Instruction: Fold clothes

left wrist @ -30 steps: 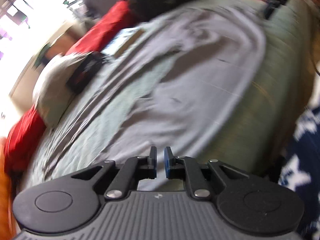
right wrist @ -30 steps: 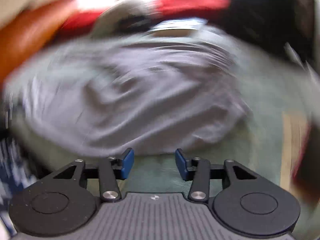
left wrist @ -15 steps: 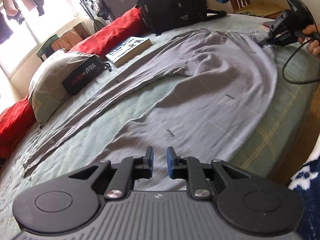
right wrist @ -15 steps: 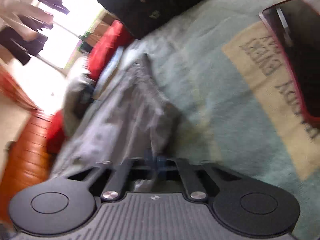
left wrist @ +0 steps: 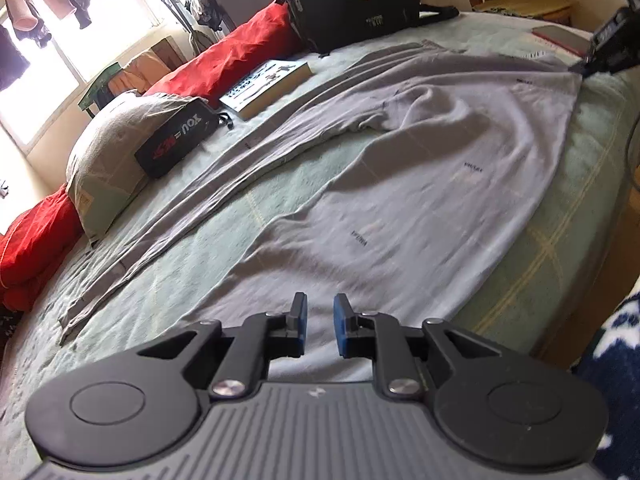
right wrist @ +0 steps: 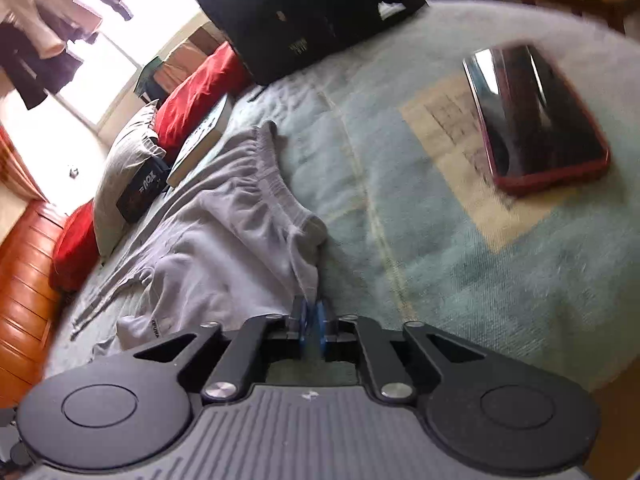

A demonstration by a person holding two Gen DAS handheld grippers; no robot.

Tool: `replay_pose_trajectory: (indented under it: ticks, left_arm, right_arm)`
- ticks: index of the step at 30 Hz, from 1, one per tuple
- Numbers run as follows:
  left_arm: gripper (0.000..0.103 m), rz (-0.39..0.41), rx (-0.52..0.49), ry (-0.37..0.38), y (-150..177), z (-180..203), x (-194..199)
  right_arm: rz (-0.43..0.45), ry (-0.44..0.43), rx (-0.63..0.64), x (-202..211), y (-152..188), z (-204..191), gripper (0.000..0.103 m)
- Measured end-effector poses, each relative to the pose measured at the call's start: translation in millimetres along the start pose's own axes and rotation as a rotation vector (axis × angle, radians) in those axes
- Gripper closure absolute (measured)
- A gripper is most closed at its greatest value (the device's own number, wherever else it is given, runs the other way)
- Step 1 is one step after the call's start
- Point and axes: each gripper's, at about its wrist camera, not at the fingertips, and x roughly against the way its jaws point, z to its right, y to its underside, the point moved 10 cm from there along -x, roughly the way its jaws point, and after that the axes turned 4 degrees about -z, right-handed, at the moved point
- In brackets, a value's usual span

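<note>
Grey trousers [left wrist: 420, 168] lie spread flat on the bed [left wrist: 224, 248], one leg stretched toward the pillow [left wrist: 108, 160] and the other running under the left gripper [left wrist: 320, 322]. That gripper sits just over the near leg end with its blue pads a narrow gap apart — nothing visibly between them. The right gripper [right wrist: 312, 322] is closed on the waistband corner of the trousers, the cloth bunching up just ahead of its tips. In the right wrist view a phone [right wrist: 536, 120] in a red case lies on the bedspread, well apart from the cloth. A book [left wrist: 266, 86] and a black bag [left wrist: 352, 0] sit near the red cushions [left wrist: 236, 58] beyond — clear of the trousers.
</note>
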Motion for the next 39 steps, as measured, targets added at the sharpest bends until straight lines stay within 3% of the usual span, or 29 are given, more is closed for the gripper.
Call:
replay_pose_trajectory:
  ticks: [5,9,12,15,20,24,34,37,39]
  left_arm:
    - [0.085,-0.029,-0.001,-0.024,12,-8,1]
    - [0.071,-0.059,0.023,-0.047,26,-21,2]
    - [0.069,-0.088,0.062,-0.066,40,-36,3]
    - [0.068,-0.113,0.149,-0.076,56,-58,5]
    - [0.064,-0.144,0.436,-0.035,92,-107,5]
    - [0.066,-0.143,0.739,0.034,131,-147,2]
    - [0.066,0.081,1.479,0.296,219,-221,-28]
    - [0.067,0.137,1.594,0.303,237,-244,-41]
    - [0.073,0.153,1.607,0.282,242,-257,-49]
  right_arm:
    - [0.002,0.016,0.108,8,-1,-30,0.072]
    - [-0.075,-0.066,0.223,-14,17,-78,0.058]
    - [-0.145,-0.103,0.314,-35,37,-109,0.057]
    - [-0.207,-0.108,0.399,-54,58,-132,0.047]
    - [-0.255,-0.130,0.466,-70,73,-159,0.037]
    - [-0.287,-0.143,0.478,-81,76,-167,0.037]
    - [-0.321,-0.167,0.431,-98,73,-178,0.035]
    - [-0.323,-0.171,0.434,-100,72,-185,0.035]
    - [-0.326,-0.185,0.437,-101,72,-191,0.035]
